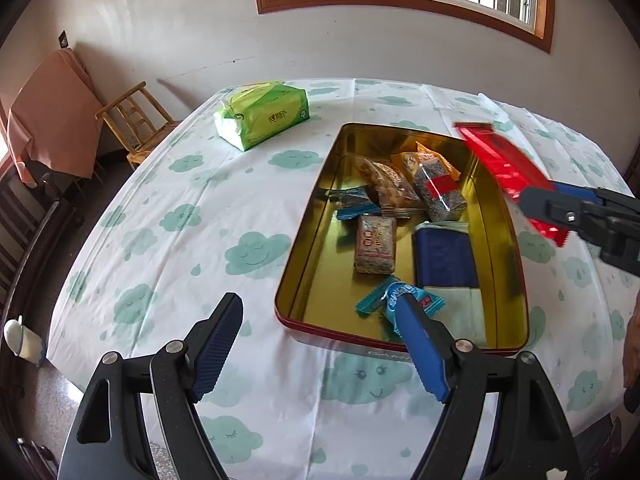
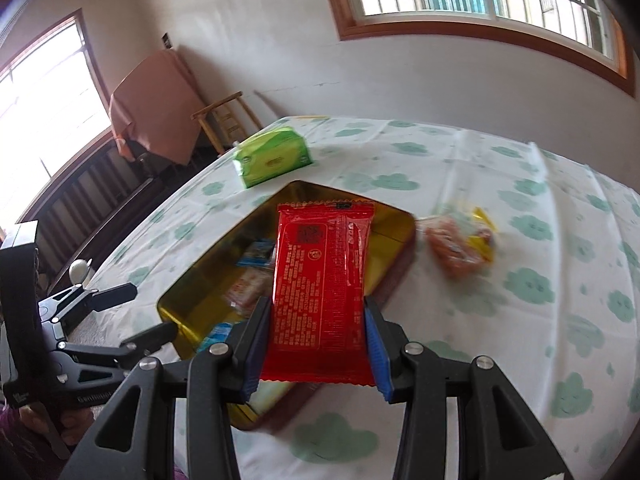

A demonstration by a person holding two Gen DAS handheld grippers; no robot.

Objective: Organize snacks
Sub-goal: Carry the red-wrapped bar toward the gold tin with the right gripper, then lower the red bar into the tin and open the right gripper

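Left tool (image 1: 320, 344) spread wide, right tool (image 2: 316, 344) clamped shut

Orange snack (image 2: 456, 246) on tablecloth blurred; red packet (image 2: 320, 300) hides tin's (image 2: 394, 232) middle.

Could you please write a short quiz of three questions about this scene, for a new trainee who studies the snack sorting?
1. True or false: the right claw is shut on the red packet.
2. Which item lies on the tablecloth outside the gold tin? A) the green tissue pack B) the dark blue packet C) the brown wrapped bar
3. Fill in: the left claw is ____ and holds nothing.

Key: 1. true. 2. A; the other two lie inside the tin. 3. open.
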